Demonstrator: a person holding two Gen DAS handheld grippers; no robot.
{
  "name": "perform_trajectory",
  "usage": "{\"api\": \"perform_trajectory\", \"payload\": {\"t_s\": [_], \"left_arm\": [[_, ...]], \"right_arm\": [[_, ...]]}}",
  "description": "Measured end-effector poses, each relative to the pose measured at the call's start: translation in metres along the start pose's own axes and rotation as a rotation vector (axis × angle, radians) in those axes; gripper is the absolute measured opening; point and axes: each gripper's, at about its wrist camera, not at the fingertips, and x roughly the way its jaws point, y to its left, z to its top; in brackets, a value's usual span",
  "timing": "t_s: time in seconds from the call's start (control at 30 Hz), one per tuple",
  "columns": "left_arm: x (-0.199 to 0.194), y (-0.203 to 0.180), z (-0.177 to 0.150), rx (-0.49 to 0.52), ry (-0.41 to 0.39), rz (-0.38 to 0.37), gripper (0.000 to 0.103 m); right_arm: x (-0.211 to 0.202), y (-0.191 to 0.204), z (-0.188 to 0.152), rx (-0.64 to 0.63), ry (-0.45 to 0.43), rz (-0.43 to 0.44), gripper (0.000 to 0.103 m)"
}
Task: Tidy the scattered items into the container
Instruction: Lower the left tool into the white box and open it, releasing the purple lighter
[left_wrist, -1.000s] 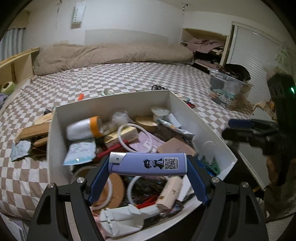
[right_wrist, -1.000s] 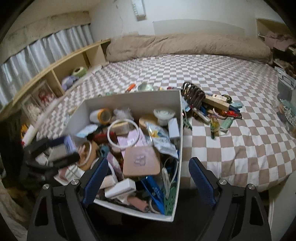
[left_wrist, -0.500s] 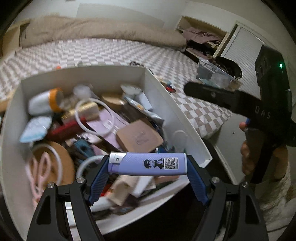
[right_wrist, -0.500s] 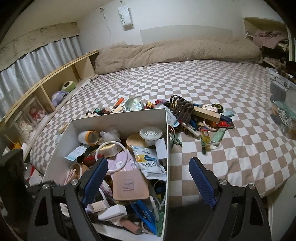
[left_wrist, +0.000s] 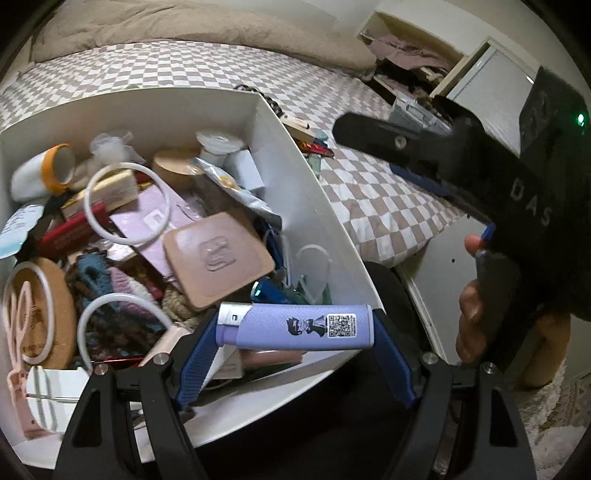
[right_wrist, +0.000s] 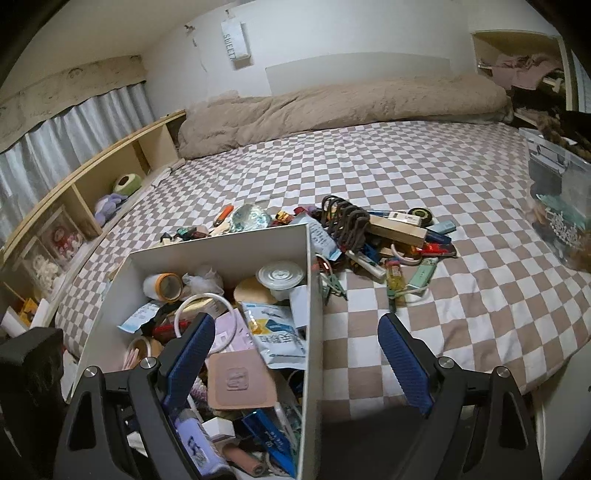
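Left wrist view: the left gripper (left_wrist: 295, 334) clamps one purple lighter (left_wrist: 295, 326) crosswise above the near edge of one white box (left_wrist: 317, 206), which holds two white rings among clutter too jumbled to count. Right wrist view: the right gripper (right_wrist: 297, 354) is spread wide and empty; one pile of loose items (right_wrist: 384, 236) lies on the bed (right_wrist: 424, 166) beside the box, overlapping and hard to separate.

I'm working in a home bedroom: a wide bed (right_wrist: 369, 162) with a checkered sheet fills the view, a rumpled beige duvet (right_wrist: 340, 107) bunched along its far edge, curtains (right_wrist: 66, 125) and wooden cubby shelves (right_wrist: 110, 173) holding plush toys (right_wrist: 110, 203) beside it.
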Motion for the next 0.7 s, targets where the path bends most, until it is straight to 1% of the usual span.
{"api": "perform_trajectory", "payload": {"t_s": [0.17, 0.3, 0.4, 0.47, 0.5, 0.53, 0.6, 0.7], "left_arm": [[0.011, -0.011, 0.001, 0.03, 0.013, 0.024, 0.079], [0.012, -0.014, 0.004, 0.068, -0.006, 0.075, 0.079], [0.017, -0.017, 0.002, 0.111, 0.028, 0.082, 0.08], [0.018, -0.018, 0.0, 0.131, 0.029, 0.09, 0.086], [0.017, -0.017, -0.001, 0.129, 0.022, 0.102, 0.095], [0.016, -0.015, 0.0, 0.124, 0.019, 0.105, 0.098], [0.015, -0.011, 0.0, 0.107, 0.024, 0.093, 0.098], [0.014, -0.006, -0.002, 0.098, 0.025, 0.102, 0.098]], "right_arm": [[0.0, -0.007, 0.0, 0.013, -0.005, 0.003, 0.09], [0.001, -0.012, -0.001, 0.022, -0.005, 0.005, 0.09], [0.001, -0.014, -0.002, 0.031, -0.004, 0.008, 0.09], [0.002, -0.015, -0.002, 0.033, -0.002, 0.008, 0.09], [0.002, -0.015, -0.002, 0.032, -0.001, 0.007, 0.09], [0.002, -0.015, -0.002, 0.031, 0.0, 0.007, 0.09], [0.002, -0.014, -0.002, 0.027, 0.001, 0.008, 0.09], [0.002, -0.013, -0.003, 0.025, 0.002, 0.009, 0.09]]}}
